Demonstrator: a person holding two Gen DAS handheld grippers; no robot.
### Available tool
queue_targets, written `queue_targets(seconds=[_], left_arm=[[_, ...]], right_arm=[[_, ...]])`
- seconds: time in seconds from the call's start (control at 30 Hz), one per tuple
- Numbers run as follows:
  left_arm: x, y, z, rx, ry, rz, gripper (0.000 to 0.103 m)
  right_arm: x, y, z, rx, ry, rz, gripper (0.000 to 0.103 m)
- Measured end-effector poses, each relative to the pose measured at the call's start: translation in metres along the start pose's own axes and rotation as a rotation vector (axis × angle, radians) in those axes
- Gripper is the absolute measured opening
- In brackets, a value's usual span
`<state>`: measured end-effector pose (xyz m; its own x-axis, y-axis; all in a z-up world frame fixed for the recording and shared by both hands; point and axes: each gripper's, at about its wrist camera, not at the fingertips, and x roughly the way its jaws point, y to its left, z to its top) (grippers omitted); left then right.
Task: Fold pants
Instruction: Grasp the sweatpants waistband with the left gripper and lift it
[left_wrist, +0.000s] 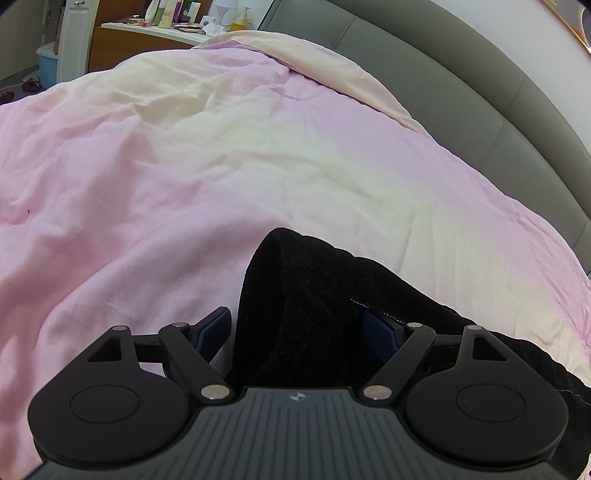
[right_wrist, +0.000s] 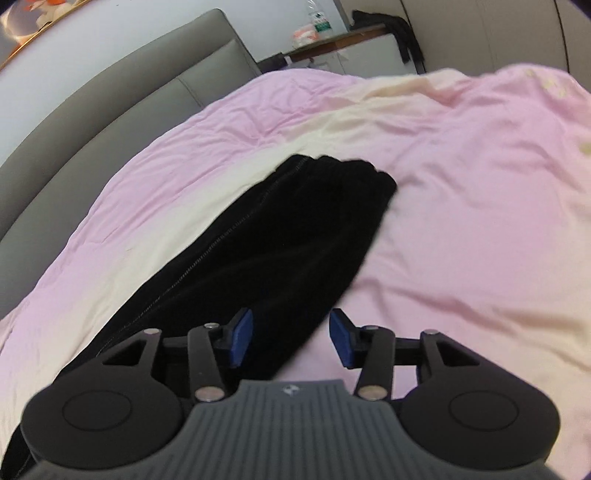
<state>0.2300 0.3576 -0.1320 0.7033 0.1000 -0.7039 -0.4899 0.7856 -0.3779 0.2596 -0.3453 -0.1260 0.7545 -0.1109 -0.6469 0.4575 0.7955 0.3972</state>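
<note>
We see one pair of black pants (right_wrist: 266, 236) and two grippers. The pants lie on a bed with a pink duvet (left_wrist: 184, 177), and a grey headboard (left_wrist: 480, 110) runs along the far edge. The pants look soft and dark, laid out long, with a thin line of stitching down one side.

Our left gripper (left_wrist: 297, 328) has its two blue pads wide apart, and a humped-up fold of the black cloth sits between them. We cannot tell if the pads press on it.

Our right gripper (right_wrist: 291, 338) is also wide, with the edge of the pants between its pads, touching the left one. The other pad sits over bare pink duvet.

Far off, one shelf (left_wrist: 155, 31) holds many bottles.
</note>
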Motion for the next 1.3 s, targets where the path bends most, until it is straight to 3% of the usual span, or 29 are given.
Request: queue_targets(seconds=[0.17,0.33,0.47,0.57,0.7,0.83,0.97,1.17,1.23,1.3], left_arm=[[-0.015,0.001,-0.004,-0.036,-0.033,0.005,0.087],[-0.064,0.006,-0.015,-0.043,-0.217,0.055,0.089],[-0.103,0.018,-0.035,-0.173,-0.268,0.028,0.089],[-0.130,0.018,-0.077,-0.186,-0.234,-0.014,0.090],[-0.134,0.011,-0.125,-0.203,-0.083,-0.057,0.091],[-0.118,-0.007,-0.138,-0.168,-0.044,-0.102,0.091],[-0.101,0.002,-0.138,-0.366,-0.029,-0.059,0.091],[-0.088,0.010,-0.142,-0.685,-0.132,-0.014,0.094],[-0.081,0.007,-0.138,-0.720,-0.149,-0.002,0.103],[-0.069,0.002,-0.132,-0.708,-0.136,0.024,0.103]], right_arm=[[-0.052,-0.021,-0.032,0.203,0.099,0.071,0.044],[-0.101,-0.014,-0.045,0.177,0.108,0.186,0.051],[-0.110,-0.017,-0.048,0.263,0.138,0.259,0.052],[-0.124,-0.017,-0.047,0.271,0.131,0.290,0.052],[-0.130,-0.019,-0.048,0.327,0.164,0.353,0.053],[-0.128,-0.021,-0.049,0.395,0.215,0.416,0.053],[-0.131,-0.027,-0.051,0.436,0.244,0.454,0.054],[-0.121,-0.040,-0.050,0.495,0.254,0.483,0.056],[-0.116,-0.042,-0.050,0.511,0.260,0.488,0.056],[-0.112,-0.042,-0.049,0.521,0.267,0.504,0.056]])
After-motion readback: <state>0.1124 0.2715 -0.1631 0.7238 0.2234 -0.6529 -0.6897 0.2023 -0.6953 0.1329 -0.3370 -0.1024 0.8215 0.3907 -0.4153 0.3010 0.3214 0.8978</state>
